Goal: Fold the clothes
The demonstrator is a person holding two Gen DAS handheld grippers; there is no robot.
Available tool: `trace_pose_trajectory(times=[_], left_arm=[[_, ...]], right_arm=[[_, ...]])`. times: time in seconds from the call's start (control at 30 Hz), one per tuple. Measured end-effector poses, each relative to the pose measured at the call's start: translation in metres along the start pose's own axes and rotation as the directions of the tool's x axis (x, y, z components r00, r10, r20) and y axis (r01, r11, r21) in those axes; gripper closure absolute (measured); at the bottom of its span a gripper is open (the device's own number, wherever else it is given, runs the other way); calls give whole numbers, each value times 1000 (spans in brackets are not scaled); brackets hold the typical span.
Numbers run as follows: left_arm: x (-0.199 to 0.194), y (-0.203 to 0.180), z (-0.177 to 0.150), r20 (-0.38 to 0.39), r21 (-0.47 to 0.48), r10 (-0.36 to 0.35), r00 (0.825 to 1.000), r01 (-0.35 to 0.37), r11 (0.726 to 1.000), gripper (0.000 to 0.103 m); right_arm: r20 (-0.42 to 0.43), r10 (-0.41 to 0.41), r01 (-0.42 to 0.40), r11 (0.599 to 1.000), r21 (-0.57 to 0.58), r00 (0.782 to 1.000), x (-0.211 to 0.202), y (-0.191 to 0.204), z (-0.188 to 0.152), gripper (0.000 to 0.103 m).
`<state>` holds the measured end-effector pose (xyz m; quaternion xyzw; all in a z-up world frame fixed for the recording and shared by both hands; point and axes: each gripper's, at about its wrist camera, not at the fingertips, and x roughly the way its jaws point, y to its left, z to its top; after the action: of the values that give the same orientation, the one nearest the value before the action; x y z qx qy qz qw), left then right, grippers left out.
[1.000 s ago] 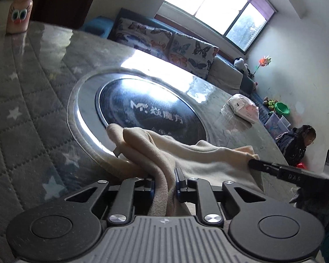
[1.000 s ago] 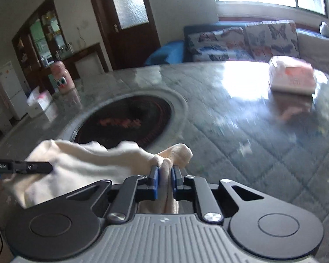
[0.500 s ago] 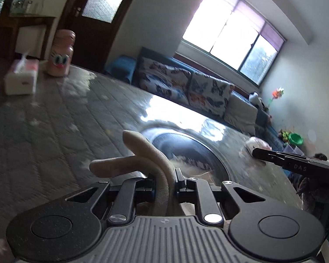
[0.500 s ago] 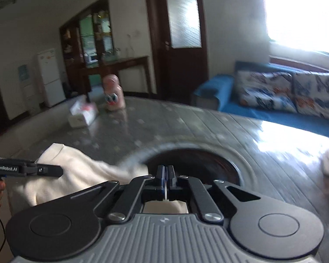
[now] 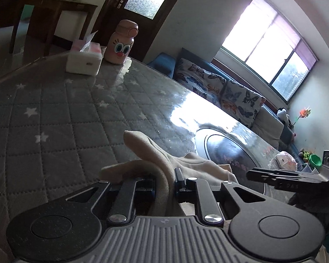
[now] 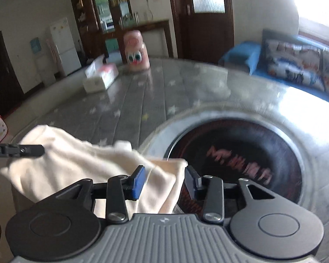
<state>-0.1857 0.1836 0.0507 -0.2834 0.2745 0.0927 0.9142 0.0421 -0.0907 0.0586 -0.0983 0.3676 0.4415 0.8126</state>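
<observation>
The cream garment (image 6: 85, 166) lies bunched on the quilted table (image 5: 54, 118), at seven o'clock from the dark round hob (image 6: 241, 160). The left gripper (image 5: 164, 184) pinches a fold of it; the right gripper (image 6: 164, 179) stands apart, cloth loose between. Best lay the edge flat, then let go.
</observation>
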Motion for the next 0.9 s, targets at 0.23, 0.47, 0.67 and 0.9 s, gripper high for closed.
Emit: trace_pose_trajectory(times=[0.23, 0.47, 0.67, 0.9], left_arm=[[4, 8, -3, -17, -3, 6, 1000, -6, 1000, 86], [8, 13, -6, -32, 2, 22, 999, -22, 1000, 86], [-3, 9, 7, 15, 23, 25, 1000, -25, 999, 87], [-29, -1, 32, 117, 71, 53, 992, -61, 996, 87]], right_arm=[[-44, 30, -26, 996, 84, 999, 26, -8, -14, 62], [-55, 77, -69, 988, 141, 995, 39, -12, -19, 88], [0, 81, -81, 994, 67, 997, 30, 8, 1, 94], [94, 107, -106, 994, -12, 990, 19, 35, 38, 94]])
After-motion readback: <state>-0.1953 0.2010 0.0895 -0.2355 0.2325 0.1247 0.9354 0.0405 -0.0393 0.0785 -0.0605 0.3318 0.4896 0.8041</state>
